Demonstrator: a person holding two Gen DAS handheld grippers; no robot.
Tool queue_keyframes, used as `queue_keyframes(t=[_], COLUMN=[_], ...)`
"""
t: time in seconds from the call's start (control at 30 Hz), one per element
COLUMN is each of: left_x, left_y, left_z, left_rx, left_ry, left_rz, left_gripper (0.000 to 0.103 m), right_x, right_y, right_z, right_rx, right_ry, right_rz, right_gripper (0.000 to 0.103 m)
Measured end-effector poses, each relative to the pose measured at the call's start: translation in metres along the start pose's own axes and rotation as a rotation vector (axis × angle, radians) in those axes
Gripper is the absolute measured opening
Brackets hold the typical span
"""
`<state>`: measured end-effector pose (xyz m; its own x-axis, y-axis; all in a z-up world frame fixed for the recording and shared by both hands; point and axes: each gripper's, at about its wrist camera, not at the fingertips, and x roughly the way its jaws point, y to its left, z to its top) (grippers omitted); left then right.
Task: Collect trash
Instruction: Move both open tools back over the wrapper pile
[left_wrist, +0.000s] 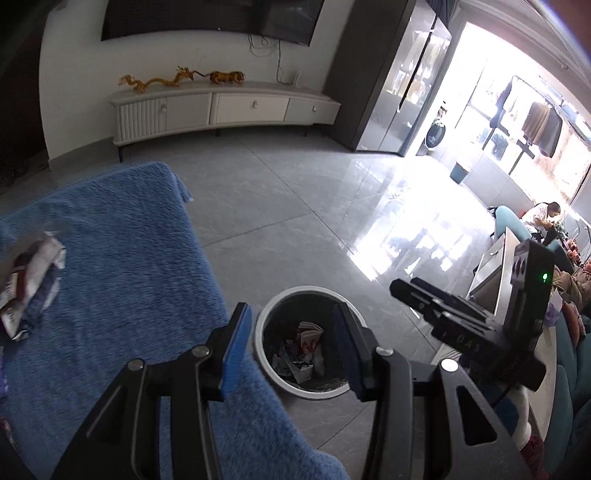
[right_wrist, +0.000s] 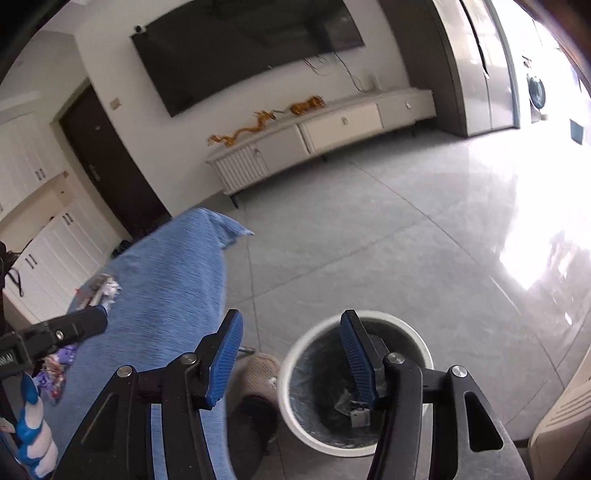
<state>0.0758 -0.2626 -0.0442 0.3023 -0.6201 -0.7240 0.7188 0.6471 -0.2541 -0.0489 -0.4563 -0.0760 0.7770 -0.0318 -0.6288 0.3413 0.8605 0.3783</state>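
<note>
A white round trash bin (left_wrist: 266, 372) with a black liner stands on the grey floor beside the blue-covered table (left_wrist: 122, 258). Crumpled wrappers (left_wrist: 301, 350) lie inside it. My left gripper (left_wrist: 291, 345) is open and empty above the bin's left side. A crumpled silver and red wrapper (left_wrist: 31, 280) lies on the blue cloth at far left. In the right wrist view my right gripper (right_wrist: 291, 356) is open and empty above the bin (right_wrist: 295, 406). The wrapper (right_wrist: 101, 288) lies on the cloth, by the left gripper's tip (right_wrist: 88, 321).
A purple wrapper (right_wrist: 59, 369) and a blue-white toy (right_wrist: 35, 432) lie at the cloth's near left. A slippered foot (right_wrist: 258, 387) stands left of the bin. A TV cabinet (left_wrist: 221, 110) lines the far wall. A sofa and a low table (left_wrist: 495, 269) are on the right.
</note>
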Motion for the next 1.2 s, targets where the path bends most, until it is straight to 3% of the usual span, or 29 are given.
queue_keyframes(t=[0.27, 0.53, 0.9, 1.03, 1.2], left_x=[-0.093, -0.169, -0.225, -0.218, -0.199], left_y=[0.043, 0.118, 0.250, 0.285, 0.313], left_z=[-0.030, -0.080, -0.183, -0.196, -0.193], left_rx=[-0.028, -0.155, -0.484, -0.563, -0.580], left_ry=[-0.151, -0.236, -0.243, -0.231, -0.210], left_rz=[0.096, 0.228, 0.411, 0.422, 0.428], left_gripper=[0.048, 0.050, 0.050, 0.050, 0.050], right_x=[-0.036, -0.034, 0.026, 0.054, 0.090], right_y=[0.065, 0.149, 0.256, 0.306, 0.361], right_z=[0.011, 0.005, -0.033, -0.058, -0.088], right_rx=[-0.100, -0.253, -0.414, -0.498, -0.590], right_ry=[-0.072, -0.035, 0.157, 0.262, 0.388], right_rz=[0.062, 0.183, 0.383, 0.472, 0.564], right_gripper=[0.056, 0.057, 0.057, 0.057, 0.051])
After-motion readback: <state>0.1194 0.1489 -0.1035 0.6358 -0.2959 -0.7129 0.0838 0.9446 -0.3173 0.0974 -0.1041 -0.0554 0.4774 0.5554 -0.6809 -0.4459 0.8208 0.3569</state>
